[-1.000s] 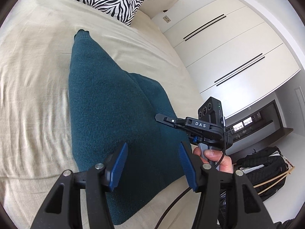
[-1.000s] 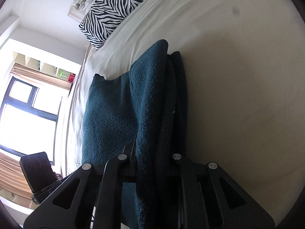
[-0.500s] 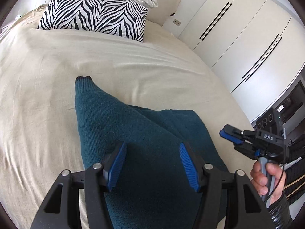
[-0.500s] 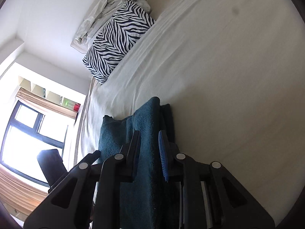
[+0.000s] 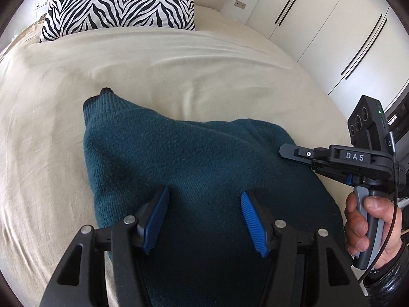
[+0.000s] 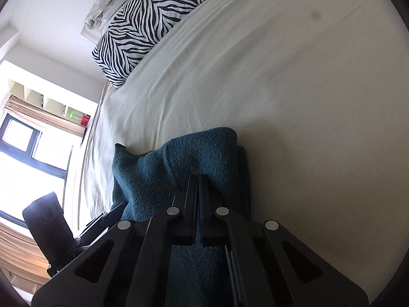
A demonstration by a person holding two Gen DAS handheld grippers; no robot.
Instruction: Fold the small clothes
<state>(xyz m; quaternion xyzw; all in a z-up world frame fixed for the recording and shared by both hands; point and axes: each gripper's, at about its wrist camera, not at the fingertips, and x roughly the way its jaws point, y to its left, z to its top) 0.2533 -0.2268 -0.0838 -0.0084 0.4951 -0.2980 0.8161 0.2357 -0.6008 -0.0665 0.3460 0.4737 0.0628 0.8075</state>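
Note:
A dark teal knit sweater (image 5: 179, 158) lies folded on the cream bed sheet (image 5: 179, 71), one cuff pointing toward the pillow. My left gripper (image 5: 204, 220) is open just above the sweater's near part, blue pads apart, holding nothing. My right gripper (image 5: 288, 151) reaches in from the right at the sweater's right edge. In the right wrist view the right gripper (image 6: 198, 181) has its jaws closed together against the sweater (image 6: 153, 168); whether cloth is pinched between them is not clear.
A zebra-print pillow (image 5: 120, 2) lies at the head of the bed, also in the right wrist view (image 6: 148, 23). White wardrobe doors (image 5: 332, 25) stand to the right. A window (image 6: 30, 153) is beyond the bed's far side.
The right gripper's jaws have closed from a partly open stance, and it has moved back in to the sweater's right edge. The left gripper stays open over the sweater.

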